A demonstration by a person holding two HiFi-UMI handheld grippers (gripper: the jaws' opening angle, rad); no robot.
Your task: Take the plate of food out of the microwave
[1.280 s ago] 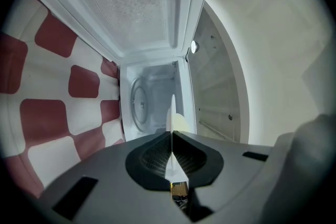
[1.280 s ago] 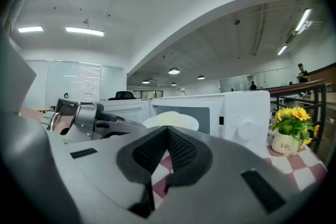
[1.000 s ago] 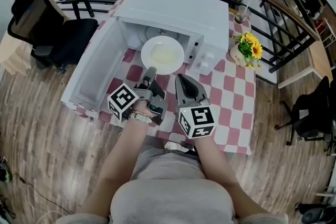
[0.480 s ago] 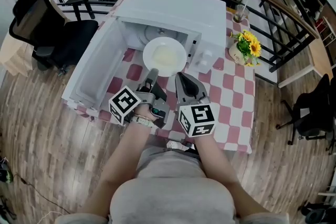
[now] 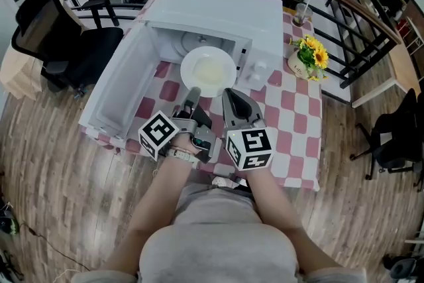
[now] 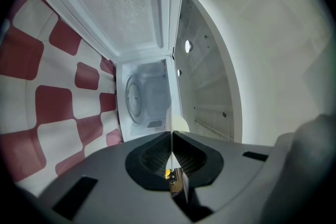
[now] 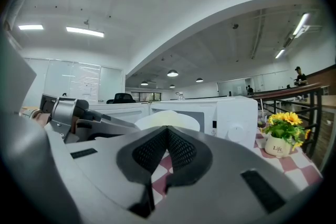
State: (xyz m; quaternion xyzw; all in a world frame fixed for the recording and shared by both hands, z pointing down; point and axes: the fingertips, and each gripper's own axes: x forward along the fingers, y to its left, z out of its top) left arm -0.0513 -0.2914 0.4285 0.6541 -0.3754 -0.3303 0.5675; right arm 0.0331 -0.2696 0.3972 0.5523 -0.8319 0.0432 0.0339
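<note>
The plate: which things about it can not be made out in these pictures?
- Food on the plate: head view, too small to identify.
- Plate's top: left gripper view, seen edge-on, clamped in the left gripper.
- Plate's near half: right gripper view, hidden behind the right gripper.

Both forearms (image 5: pixel 159 189) reach forward side by side, grippers held about level. The left gripper (image 5: pixel 192 95), rolled onto its side, pinches the near rim of the plate (image 5: pixel 208 71). The right gripper (image 5: pixel 228 94) hovers just beside it, jaws pressed together on nothing.
</note>
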